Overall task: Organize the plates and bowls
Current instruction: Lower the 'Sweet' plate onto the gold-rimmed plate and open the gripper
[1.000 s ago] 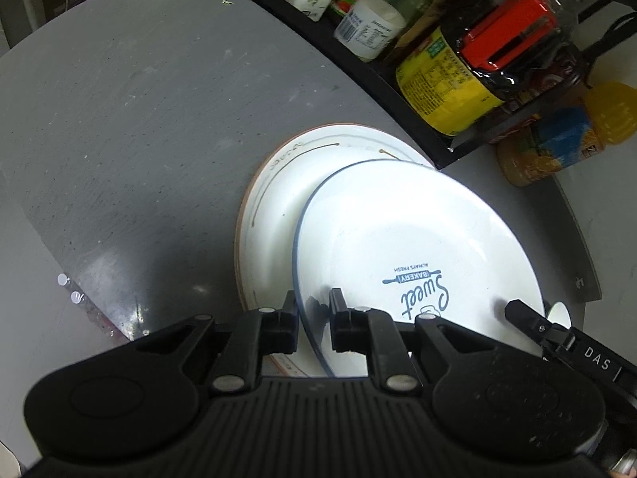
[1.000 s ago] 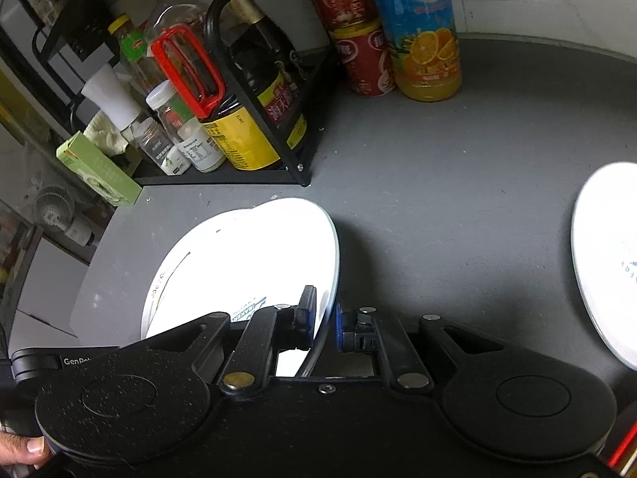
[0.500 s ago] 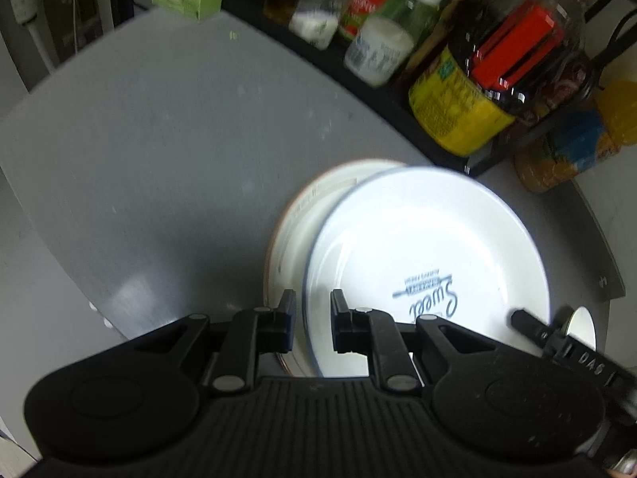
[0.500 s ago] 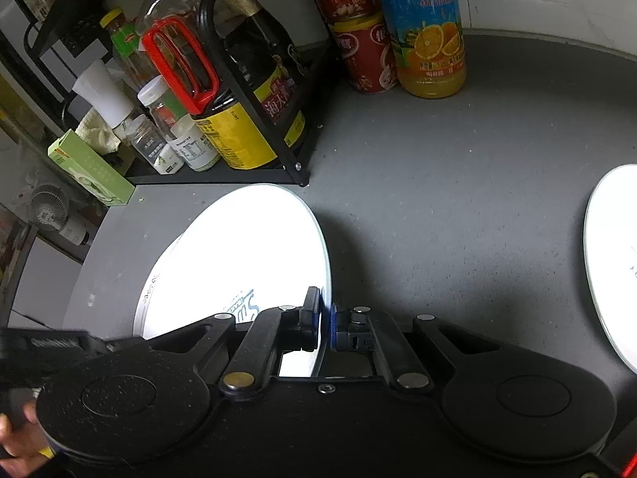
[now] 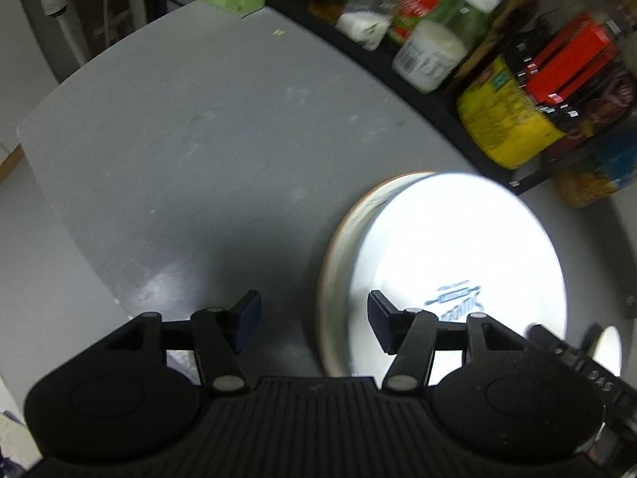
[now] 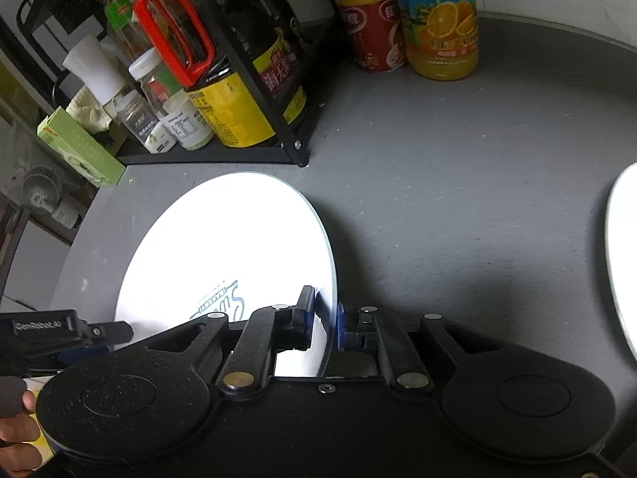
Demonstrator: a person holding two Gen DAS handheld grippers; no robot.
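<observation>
The right gripper pinches the near rim of the white printed plate, one finger on top of the rim and the other just outside it; a narrow gap shows at the blue pad, so full contact is hard to judge. The left gripper hangs with its fingers spread wide, holding nothing; its right finger overlaps the plate's near-left rim, and its left finger is over bare bench. The printed plate lies on a brown-rimmed plate, whose edge shows only along the left side. Both sit near the bench's back edge, just in front of the corner of the black rack. Another white plate lies well apart, at the bench's right edge. Beyond, the rack holds a yellow-labelled dark bottle and small jars, with a red can and an orange juice bottle beside it.
</observation>
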